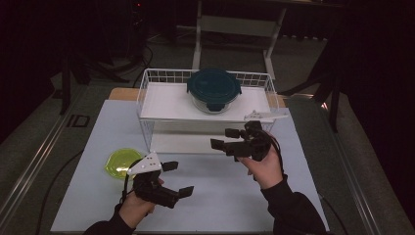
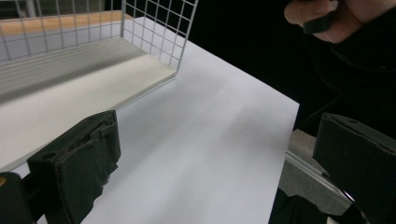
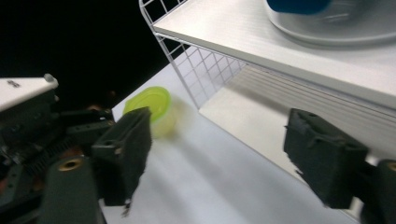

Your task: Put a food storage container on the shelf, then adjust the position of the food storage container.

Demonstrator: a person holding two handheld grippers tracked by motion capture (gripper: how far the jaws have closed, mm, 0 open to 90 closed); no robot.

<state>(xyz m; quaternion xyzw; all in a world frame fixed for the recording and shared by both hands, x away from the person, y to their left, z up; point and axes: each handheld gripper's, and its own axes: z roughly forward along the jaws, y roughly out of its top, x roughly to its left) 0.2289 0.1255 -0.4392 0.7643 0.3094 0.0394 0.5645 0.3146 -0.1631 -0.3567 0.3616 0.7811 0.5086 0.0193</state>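
Observation:
A glass container with a dark teal lid (image 1: 214, 90) stands on the top shelf of a white wire rack (image 1: 161, 103); its base (image 3: 327, 25) shows at the top of the right gripper view. A small yellow-green container (image 1: 121, 163) (image 3: 152, 105) sits on the white table left of the rack. My left gripper (image 1: 178, 179) (image 2: 215, 163) hovers open over the table's front, beside that container, with nothing between its jaws. My right gripper (image 1: 224, 138) (image 3: 222, 154) is open and empty in front of the rack's lower shelf (image 3: 261, 107), pointing left.
The white tabletop (image 1: 220, 191) spreads in front of the rack, and its right edge (image 2: 287, 135) drops to a grey floor. The rack's wire side wall (image 2: 159, 28) stands ahead of the left gripper. A metal frame (image 1: 235, 24) stands behind the table.

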